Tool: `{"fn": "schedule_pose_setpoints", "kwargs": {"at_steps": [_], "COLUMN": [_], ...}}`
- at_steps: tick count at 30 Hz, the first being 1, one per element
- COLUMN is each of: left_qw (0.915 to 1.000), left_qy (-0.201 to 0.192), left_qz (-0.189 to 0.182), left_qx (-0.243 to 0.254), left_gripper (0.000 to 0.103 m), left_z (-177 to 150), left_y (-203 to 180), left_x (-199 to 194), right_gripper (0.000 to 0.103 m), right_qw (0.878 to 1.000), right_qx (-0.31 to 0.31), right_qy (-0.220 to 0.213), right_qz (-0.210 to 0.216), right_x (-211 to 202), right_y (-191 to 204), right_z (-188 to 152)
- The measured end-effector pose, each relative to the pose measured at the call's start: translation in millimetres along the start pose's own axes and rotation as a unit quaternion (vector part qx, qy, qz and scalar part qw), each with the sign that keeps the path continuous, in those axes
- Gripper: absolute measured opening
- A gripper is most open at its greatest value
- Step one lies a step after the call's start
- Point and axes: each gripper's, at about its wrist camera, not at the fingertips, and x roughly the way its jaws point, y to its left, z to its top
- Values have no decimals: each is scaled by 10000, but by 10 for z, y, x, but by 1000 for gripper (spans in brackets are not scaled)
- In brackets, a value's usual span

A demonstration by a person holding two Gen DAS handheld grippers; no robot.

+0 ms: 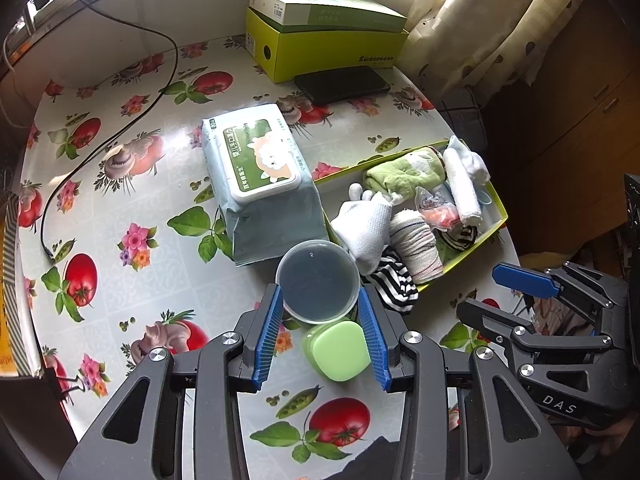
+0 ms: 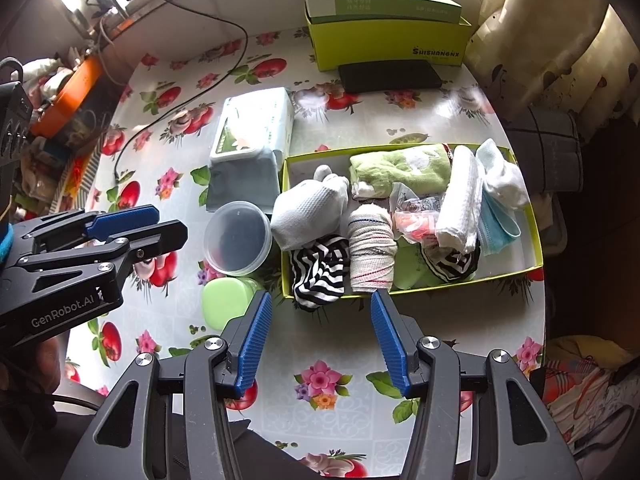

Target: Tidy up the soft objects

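both the left gripper and right gripper were held spread and empty near the tray, where socks had been gathered, presumably for sorting.

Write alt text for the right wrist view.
The open right gripper hovers above a floral tablecloth, pointing at a shallow yellow-green box crammed with socks, a rolled bandage, a green towel and a blue face mask. A clear round tub sits left of the box.

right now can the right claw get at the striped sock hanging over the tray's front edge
Probably yes: the right claw is open and empty, the black-and-white striped sock lies just ahead of it, and nothing covers its overhanging end.
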Motion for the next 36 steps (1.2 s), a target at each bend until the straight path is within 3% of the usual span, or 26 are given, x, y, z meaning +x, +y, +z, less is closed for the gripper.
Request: {"fn": "schedule_pose_setpoints", "kwargs": {"at_steps": [36], "left_qw": [10000], "left_qy": [65], "left_qz": [50], "left_qx": [3], "left_gripper": [41], "left_z": [-15], "left_y": [-13], "left_x": [38], "right_gripper": [52], "right_qw": [10000], "right_qx": [16], "right_qy": [16], "right_qz": [5], "right_x": [16], "right_y": [3], "right_z": [-9]}}
